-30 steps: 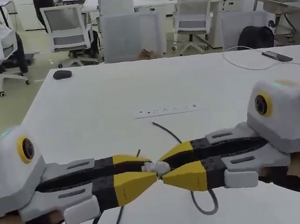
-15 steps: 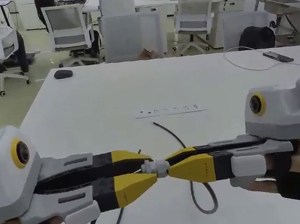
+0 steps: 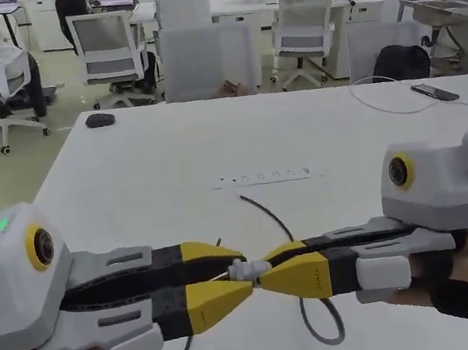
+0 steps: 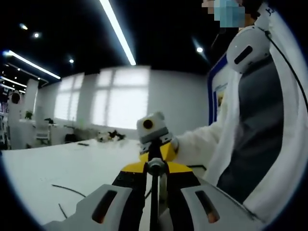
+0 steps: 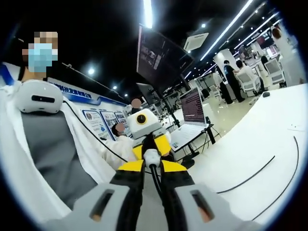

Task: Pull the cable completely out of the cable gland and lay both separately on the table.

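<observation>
In the head view, the white cable gland (image 3: pixel 245 269) is held above the table (image 3: pixel 211 135), between the tips of the two tools. The left gripper (image 3: pixel 236 271) appears to be closed on the gland itself, its yellow jaws kept slightly apart by the fitting. The right gripper (image 3: pixel 264 272) is drawn almost fully shut, apparently on the black cable (image 3: pixel 323 323) just beside the gland. The rest of the cable is seen lying in loose loops on the table below.

In the left gripper view, the gland is seen at the tips of the jaws, with the right gripper directly beyond it.

In the right gripper view, the cable is seen running from the gland down between the narrowly closed jaws.

The gland is judged to be small, light, rigid and smooth, so it is best pinched across its body. The cable is judged to be thin and limp. It is best gripped close to the gland, so that the pull is kept straight and slipping is limited.
</observation>
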A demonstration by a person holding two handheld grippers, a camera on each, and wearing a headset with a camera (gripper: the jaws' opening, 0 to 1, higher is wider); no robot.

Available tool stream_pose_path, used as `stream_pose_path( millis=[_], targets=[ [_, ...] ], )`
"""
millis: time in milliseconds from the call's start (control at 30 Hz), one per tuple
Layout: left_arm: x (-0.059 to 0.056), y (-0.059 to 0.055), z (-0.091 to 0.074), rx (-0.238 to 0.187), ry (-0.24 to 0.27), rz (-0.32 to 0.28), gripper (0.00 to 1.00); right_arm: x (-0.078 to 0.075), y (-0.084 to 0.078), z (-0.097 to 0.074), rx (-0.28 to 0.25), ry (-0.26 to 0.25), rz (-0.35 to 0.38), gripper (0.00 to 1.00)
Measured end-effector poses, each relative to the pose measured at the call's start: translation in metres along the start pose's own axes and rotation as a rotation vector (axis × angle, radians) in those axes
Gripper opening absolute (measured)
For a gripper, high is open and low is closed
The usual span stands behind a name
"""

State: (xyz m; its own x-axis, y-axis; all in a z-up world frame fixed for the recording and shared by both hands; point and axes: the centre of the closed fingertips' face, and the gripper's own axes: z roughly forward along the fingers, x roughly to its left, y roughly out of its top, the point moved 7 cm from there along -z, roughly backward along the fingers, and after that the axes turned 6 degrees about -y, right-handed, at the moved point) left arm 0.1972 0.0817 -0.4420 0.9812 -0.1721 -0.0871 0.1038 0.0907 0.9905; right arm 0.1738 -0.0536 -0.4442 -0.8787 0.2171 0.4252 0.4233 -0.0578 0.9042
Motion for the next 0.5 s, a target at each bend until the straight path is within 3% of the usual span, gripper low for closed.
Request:
stream_pose_path(
  millis=[200,367,433,500],
  targets=[
    [0.003,-0.0018,-0.001,-0.02,0.009,-0.098,0.15,0.0015,0.0016,0.0004,0.005,-0.032,-0.192,0.11],
    [0.0037,-0.0057,-0.0026,-0.023,0.023,-0.249,0.15,0.002,0.0009,0.002,0.033,-0.062,-0.364,0.11],
    [0.0041,-0.0065,-0.0035,-0.029,0.021,-0.324,0.15,0.0027,0.0006,0.0029,0.039,-0.065,-0.402,0.11],
    [0.0044,-0.007,-0.0041,-0.025,0.021,-0.295,0.15,0.003,0.0,0.0037,0.047,-0.066,-0.43,0.11]
  ],
)
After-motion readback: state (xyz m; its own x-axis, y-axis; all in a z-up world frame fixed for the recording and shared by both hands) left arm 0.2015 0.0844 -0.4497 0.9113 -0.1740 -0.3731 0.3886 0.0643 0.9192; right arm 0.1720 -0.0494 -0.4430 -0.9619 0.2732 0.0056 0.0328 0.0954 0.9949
